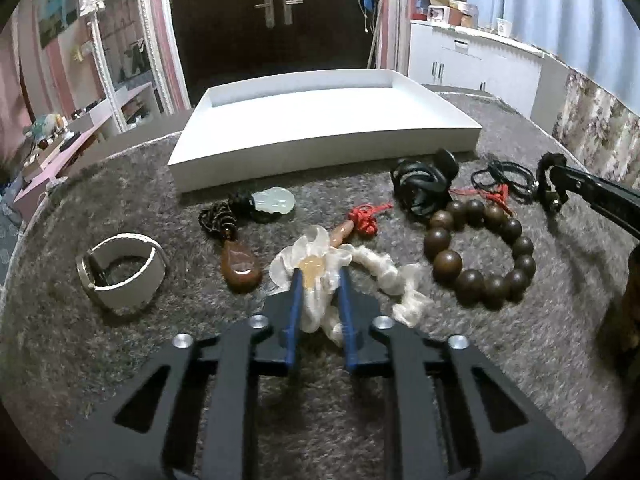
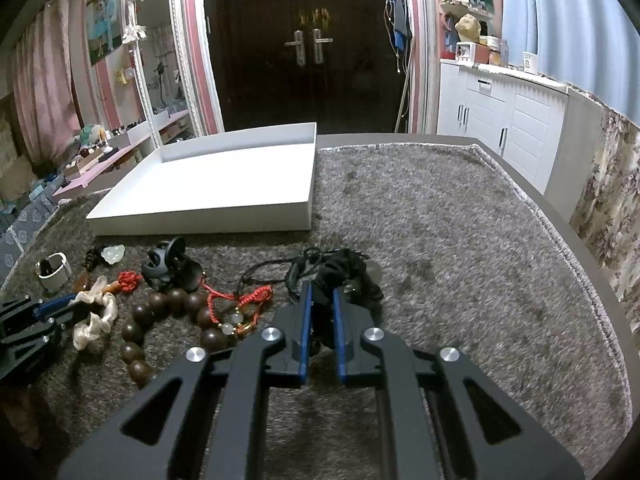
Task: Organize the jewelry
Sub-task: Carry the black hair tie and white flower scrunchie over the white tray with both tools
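Note:
A shallow white tray (image 1: 320, 148) lies at the back of the grey carpeted table; it also shows in the right wrist view (image 2: 200, 216). My left gripper (image 1: 319, 270) is shut on a white ruffled flower bracelet (image 1: 384, 272) with an amber centre. My right gripper (image 2: 320, 286) is shut on a black cord necklace (image 2: 344, 268); it also shows in the left wrist view (image 1: 554, 184). Loose on the carpet lie a brown wooden bead bracelet (image 1: 480, 252), a pale jade pendant (image 1: 276, 200), a brown teardrop pendant (image 1: 242, 266), a red knot charm (image 1: 364, 220), a black coiled cord (image 1: 420, 184) and a white watch (image 1: 120, 272).
The table edge curves along the right (image 2: 560, 220). White cabinets (image 2: 512, 128) stand beyond it, a mirror (image 2: 160, 64) and pink shelves at the left, and a dark door (image 2: 308, 48) behind.

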`<move>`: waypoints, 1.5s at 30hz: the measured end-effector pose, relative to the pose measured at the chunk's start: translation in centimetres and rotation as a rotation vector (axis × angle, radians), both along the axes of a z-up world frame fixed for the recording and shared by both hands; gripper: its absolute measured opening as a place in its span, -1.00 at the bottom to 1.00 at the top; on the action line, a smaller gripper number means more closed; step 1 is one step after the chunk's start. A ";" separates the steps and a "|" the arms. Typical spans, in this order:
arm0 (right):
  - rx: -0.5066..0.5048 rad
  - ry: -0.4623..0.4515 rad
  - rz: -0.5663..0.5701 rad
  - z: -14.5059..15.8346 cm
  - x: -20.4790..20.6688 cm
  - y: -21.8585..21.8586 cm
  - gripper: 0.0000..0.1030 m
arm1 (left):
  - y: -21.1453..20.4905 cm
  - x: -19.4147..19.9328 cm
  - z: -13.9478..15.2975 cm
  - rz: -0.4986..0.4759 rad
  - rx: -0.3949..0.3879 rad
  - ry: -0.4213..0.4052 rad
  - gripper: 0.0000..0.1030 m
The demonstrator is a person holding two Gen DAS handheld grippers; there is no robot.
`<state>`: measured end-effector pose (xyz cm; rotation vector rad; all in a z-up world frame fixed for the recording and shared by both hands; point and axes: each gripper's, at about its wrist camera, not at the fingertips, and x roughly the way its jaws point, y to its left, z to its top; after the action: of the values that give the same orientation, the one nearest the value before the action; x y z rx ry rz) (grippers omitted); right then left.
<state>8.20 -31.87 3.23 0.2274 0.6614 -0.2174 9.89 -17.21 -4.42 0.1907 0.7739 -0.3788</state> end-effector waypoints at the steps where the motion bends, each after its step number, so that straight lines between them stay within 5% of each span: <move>1: 0.003 -0.005 0.002 0.2 -0.1 0.0 -0.82 | 0.2 0.0 0.1 0.002 -0.011 -0.002 -0.77; 4: 0.001 -0.022 0.010 1.0 -0.5 0.1 -0.82 | 0.7 -0.5 0.9 0.006 -0.034 -0.028 -0.90; 15: -0.042 -0.113 0.037 6.1 -0.7 1.4 -0.82 | 3.2 -0.3 7.3 0.032 -0.103 -0.144 -0.90; 29: -0.119 -0.205 0.100 12.1 4.8 2.4 -0.82 | 4.6 6.8 14.8 0.108 -0.161 -0.258 -0.90; 37: -0.115 -0.161 0.142 11.7 10.5 2.9 -0.82 | 4.5 12.3 13.1 0.143 -0.203 -0.202 -0.89; 45: -0.093 -0.101 0.154 7.9 13.5 3.3 -0.82 | 4.2 14.1 9.1 0.151 -0.208 -0.164 -0.89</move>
<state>21.69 -28.61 11.14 0.0971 0.5640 -0.0876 24.03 -13.01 4.65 -0.0316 0.5788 -0.2941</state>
